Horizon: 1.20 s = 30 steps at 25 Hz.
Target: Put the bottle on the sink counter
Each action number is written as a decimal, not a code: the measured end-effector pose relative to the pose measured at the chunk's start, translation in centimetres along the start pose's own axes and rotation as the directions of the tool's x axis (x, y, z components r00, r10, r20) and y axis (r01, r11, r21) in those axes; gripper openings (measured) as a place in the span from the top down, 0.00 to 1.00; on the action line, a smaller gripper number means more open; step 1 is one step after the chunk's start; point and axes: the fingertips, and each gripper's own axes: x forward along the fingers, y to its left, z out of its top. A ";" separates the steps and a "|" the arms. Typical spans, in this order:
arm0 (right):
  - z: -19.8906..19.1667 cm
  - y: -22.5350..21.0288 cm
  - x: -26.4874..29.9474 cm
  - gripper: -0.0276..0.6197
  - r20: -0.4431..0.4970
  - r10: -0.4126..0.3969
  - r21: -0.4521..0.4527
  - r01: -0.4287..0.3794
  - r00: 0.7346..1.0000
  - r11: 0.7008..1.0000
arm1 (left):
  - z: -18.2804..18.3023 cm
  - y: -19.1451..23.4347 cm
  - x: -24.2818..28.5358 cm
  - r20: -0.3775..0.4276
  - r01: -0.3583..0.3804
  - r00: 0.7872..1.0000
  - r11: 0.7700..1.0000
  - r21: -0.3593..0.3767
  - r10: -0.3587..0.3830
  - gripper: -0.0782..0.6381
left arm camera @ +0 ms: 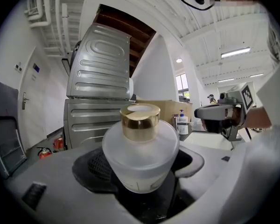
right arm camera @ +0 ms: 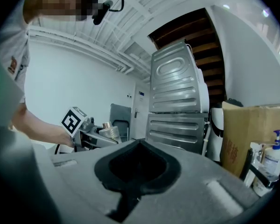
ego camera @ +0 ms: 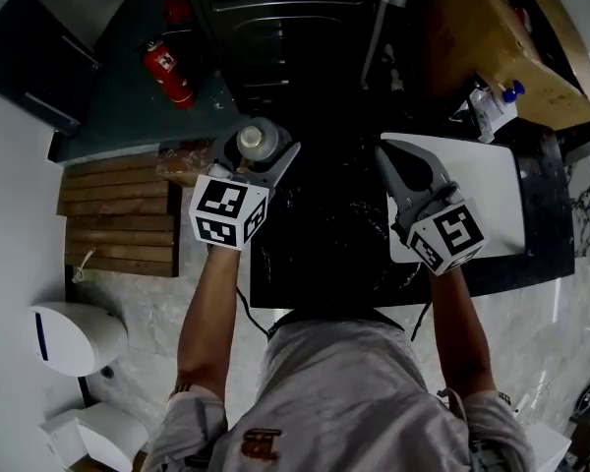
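Observation:
A round frosted glass bottle [ego camera: 254, 138] with a gold cap sits upright between the jaws of my left gripper [ego camera: 261, 147], which is shut on it. In the left gripper view the bottle [left arm camera: 140, 153] fills the middle and the jaws press on its sides. It hangs over the far left corner of the black sink counter [ego camera: 546, 219]. My right gripper [ego camera: 385, 151] hovers over the counter to the right, jaws shut with nothing between them. From the right gripper view [right arm camera: 139, 147] the bottle [right arm camera: 110, 131] shows small at the left.
A white board [ego camera: 482, 190] lies on the counter's right part, with the dark sink basin [ego camera: 324, 234] left of it. Behind are a metal appliance [ego camera: 295, 28], a cardboard box [ego camera: 492, 37] and a pump dispenser [ego camera: 494, 106]. A red fire extinguisher [ego camera: 169, 72] and a wooden slat platform [ego camera: 118, 214] are at the left.

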 end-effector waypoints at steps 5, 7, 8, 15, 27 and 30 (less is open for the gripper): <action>-1.2 -0.7 0.6 0.96 -0.027 0.010 0.005 -0.010 1.000 1.000 | -2.8 1.0 3.0 -0.072 0.005 0.997 1.000 -0.007 -0.006 0.43; -1.6 -1.0 0.7 0.96 -0.033 0.012 0.009 -0.012 0.999 1.000 | -4.0 1.3 4.1 -0.106 0.006 0.994 1.000 -0.009 -0.007 0.43; -1.8 -1.2 0.7 0.96 -0.036 0.013 0.011 -0.013 0.999 1.000 | -4.7 1.4 4.6 -0.124 0.006 0.992 1.000 -0.009 -0.007 0.43; -3.1 -1.9 0.4 0.96 -0.061 0.015 0.027 -0.013 0.998 1.000 | -8.3 2.3 7.1 -0.225 0.001 0.974 1.000 -0.010 -0.003 0.43; -3.9 -2.6 0.5 0.96 -0.063 0.019 0.046 -0.016 0.998 0.999 | -10.7 3.3 8.2 -0.309 -0.023 0.951 1.000 -0.014 0.017 0.43; -4.0 -2.8 0.5 0.96 -0.064 0.020 0.047 -0.017 0.998 0.999 | -11.0 3.4 8.4 -0.332 -0.022 0.943 0.999 -0.026 0.012 0.43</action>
